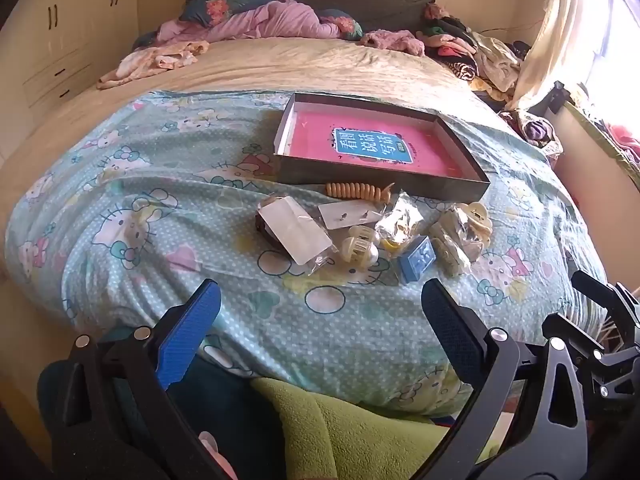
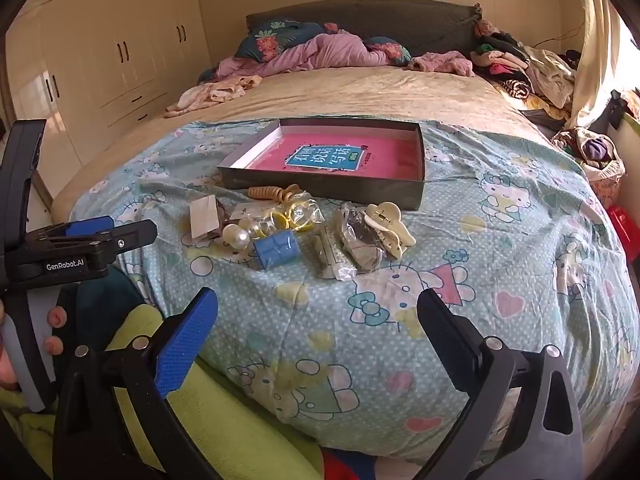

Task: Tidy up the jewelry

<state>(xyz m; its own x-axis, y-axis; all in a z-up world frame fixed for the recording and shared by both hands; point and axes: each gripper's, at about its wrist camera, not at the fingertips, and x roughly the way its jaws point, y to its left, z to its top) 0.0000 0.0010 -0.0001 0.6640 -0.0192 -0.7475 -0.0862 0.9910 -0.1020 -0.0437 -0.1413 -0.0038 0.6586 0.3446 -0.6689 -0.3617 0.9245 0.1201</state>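
Low in the left wrist view, left gripper [image 1: 320, 300] spread wide, nothing between the pads, tilted down toward the cartoon-print quilt [image 1: 140, 208]. Likewise low in the right wrist view: right gripper [image 2: 318, 312] fully spread and empty, hovering short of the pile, probably poised for a first pick.

Mid-frame, jewelry heaped together on the quilt, within easy reach of both tools: blue box [image 1: 418, 259], pearl hair clip [image 1: 360, 248], white card packet [image 1: 296, 229], yellow pieces in a clear bag [image 2: 290, 216], bagged items beside a cream claw clip [image 2: 390, 222], and a coiled beige hair tie [image 1: 354, 191] lying just against the tray.

Just beyond, upper centre, shallow box tray [image 1: 384, 181] with pink book cover [image 1: 372, 148] lining its floor; otherwise bare, likely set there as the destination.

Farther up, rumpled bedding and clothes [image 1: 460, 46], uninvolved.
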